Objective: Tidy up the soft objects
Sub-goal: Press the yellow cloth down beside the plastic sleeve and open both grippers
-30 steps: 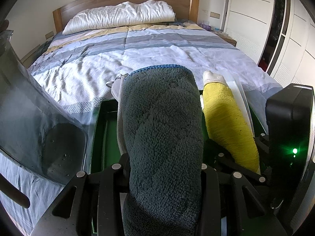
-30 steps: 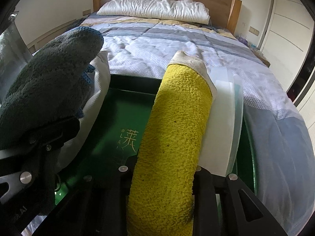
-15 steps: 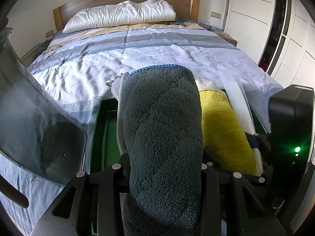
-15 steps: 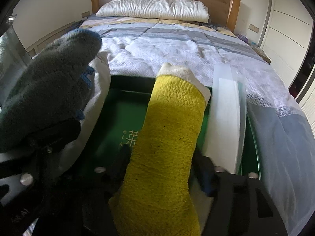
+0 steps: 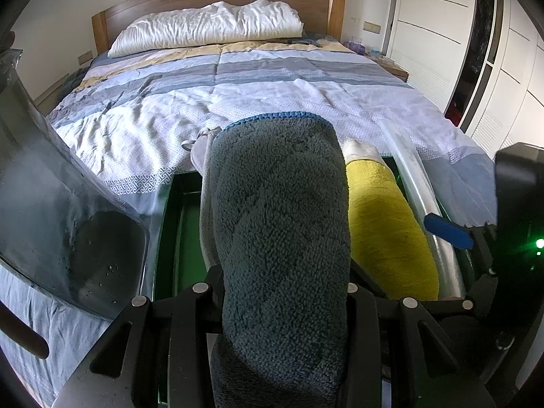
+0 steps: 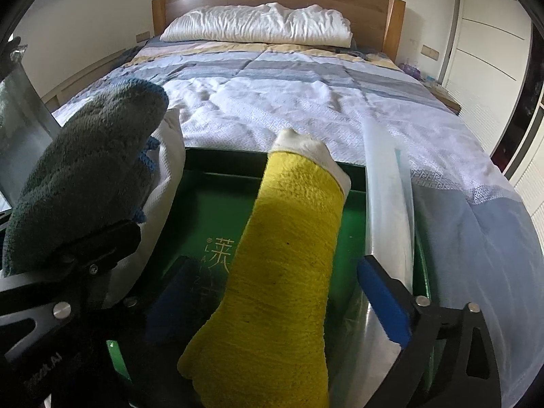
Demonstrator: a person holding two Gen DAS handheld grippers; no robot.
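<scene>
Room lit by soft daylight, bright on bed cover [image 5: 272, 102]. Near things kept in shade, dark at bottom. Edges bent round, corners black. Green lamp glow [image 5: 539, 243] seen at right. Pictures sharp.

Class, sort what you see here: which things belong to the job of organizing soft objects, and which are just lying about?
Belonging to the job:
- grey towel, clamped in the left gripper
- yellow towel, between the open right gripper's jaws
- green box

Just lying about:
- pillow
- quilt
- wardrobe
</scene>
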